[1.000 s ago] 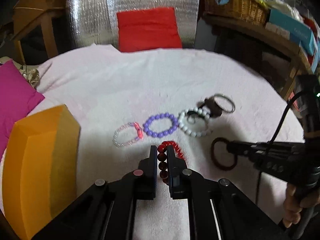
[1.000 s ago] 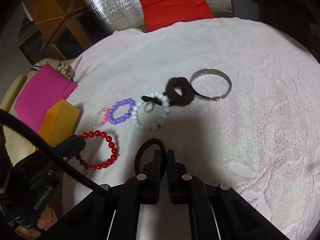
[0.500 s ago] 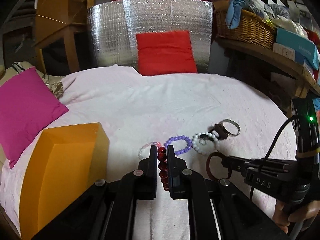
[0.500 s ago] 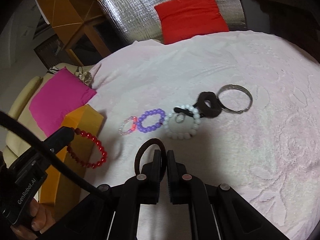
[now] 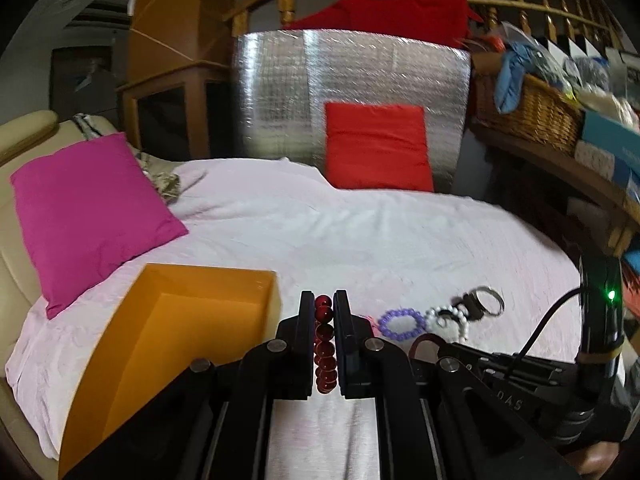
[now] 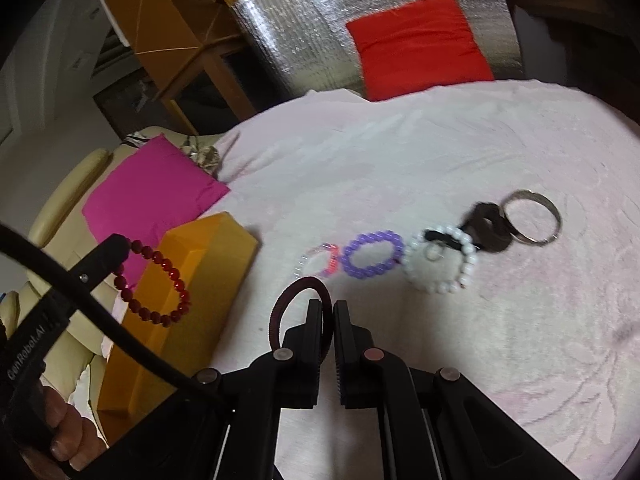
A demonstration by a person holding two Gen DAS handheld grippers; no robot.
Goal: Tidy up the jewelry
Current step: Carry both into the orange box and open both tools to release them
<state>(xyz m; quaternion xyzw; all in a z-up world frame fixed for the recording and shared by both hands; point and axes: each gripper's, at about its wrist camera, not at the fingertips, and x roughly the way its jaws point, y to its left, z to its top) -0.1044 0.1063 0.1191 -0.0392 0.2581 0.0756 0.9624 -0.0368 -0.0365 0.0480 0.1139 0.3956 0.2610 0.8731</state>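
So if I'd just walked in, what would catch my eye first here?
Probably the red bead bracelet dangling from the left tongs, right beside the open orange box on the pale pink bedspread. Next, the right tongs pinching a dark hair tie. Beyond them, a row of jewelry lies on the bedspread: a purple bracelet, a white one and a silver bangle.

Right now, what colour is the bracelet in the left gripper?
Dark red beads, clearest in the right wrist view.
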